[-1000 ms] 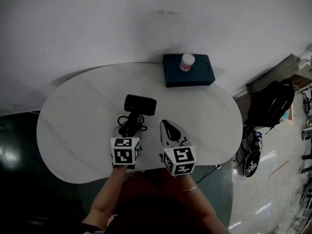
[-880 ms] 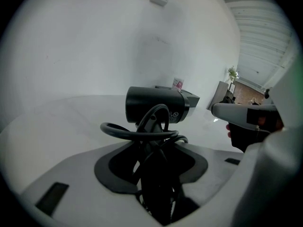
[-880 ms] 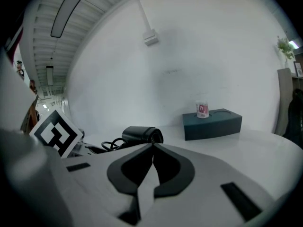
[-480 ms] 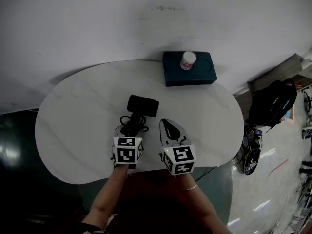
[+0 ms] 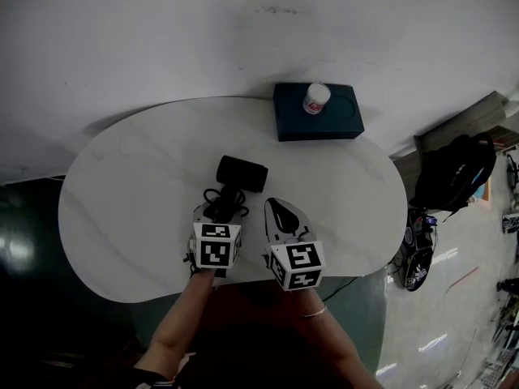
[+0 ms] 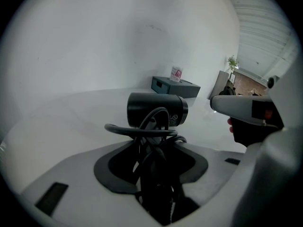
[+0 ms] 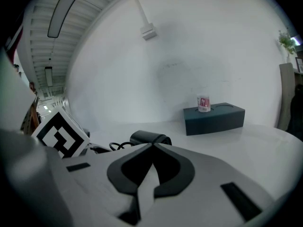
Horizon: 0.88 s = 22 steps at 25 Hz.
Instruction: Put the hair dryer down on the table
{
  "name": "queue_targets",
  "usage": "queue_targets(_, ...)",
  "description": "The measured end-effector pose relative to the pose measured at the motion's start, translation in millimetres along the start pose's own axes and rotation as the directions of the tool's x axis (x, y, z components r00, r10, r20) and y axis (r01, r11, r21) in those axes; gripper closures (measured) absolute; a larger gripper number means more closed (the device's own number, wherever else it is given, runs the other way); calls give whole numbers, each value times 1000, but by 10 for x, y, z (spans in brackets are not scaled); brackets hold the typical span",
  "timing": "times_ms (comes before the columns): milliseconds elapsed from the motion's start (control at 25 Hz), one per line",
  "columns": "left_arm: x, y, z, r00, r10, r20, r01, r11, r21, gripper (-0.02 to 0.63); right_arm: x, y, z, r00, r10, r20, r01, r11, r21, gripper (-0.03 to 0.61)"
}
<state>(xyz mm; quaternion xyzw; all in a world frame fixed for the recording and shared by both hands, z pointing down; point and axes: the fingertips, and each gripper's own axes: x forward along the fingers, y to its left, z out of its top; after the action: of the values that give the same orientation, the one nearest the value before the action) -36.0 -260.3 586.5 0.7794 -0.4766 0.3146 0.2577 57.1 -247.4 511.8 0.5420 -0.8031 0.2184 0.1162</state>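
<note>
**Dryer gripped over table.** A black dryer (image 5: 241, 174) is seen clamped in the left gripper (image 5: 219, 211) above a white oval table (image 5: 122, 193). Its handle, wrapped in a coiled cord (image 6: 142, 129), is pinched between the jaws, which are kept well apart by that bulk. The barrel is carried crosswise just beyond the jaw tips, on the side toward the wall. Whether the barrel is touching the tabletop cannot be told from any view.

The right gripper (image 5: 276, 207) is held just beside the left one, near the table's front edge and apart from the dryer. Its jaws are pressed together, and nothing is caught between them. In the right gripper view, the barrel is seen just past the closed tips and slightly to their left, with the left gripper's marker cube at the frame's left side.

At the table's far edge, near the wall, a dark box (image 5: 340, 126) is set. A small white pot (image 5: 316, 98) with a red label is stood on the box's left part, well apart from both grippers. A black backpack (image 5: 452, 173) is seen on the floor to the right of the table.
</note>
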Motion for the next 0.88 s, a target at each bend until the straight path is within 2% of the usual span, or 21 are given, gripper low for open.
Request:
queue_targets(200,17,11,3,1000,12,-4,-12,999,33,408,-32,5,-1,1000,-4,4,4,1000,3,563)
queue_targets(880,31,2,-28,1000,24,-18,-23,999,44,405,-122,-15,-11,1000,-11,8,11,1000,-3,563)
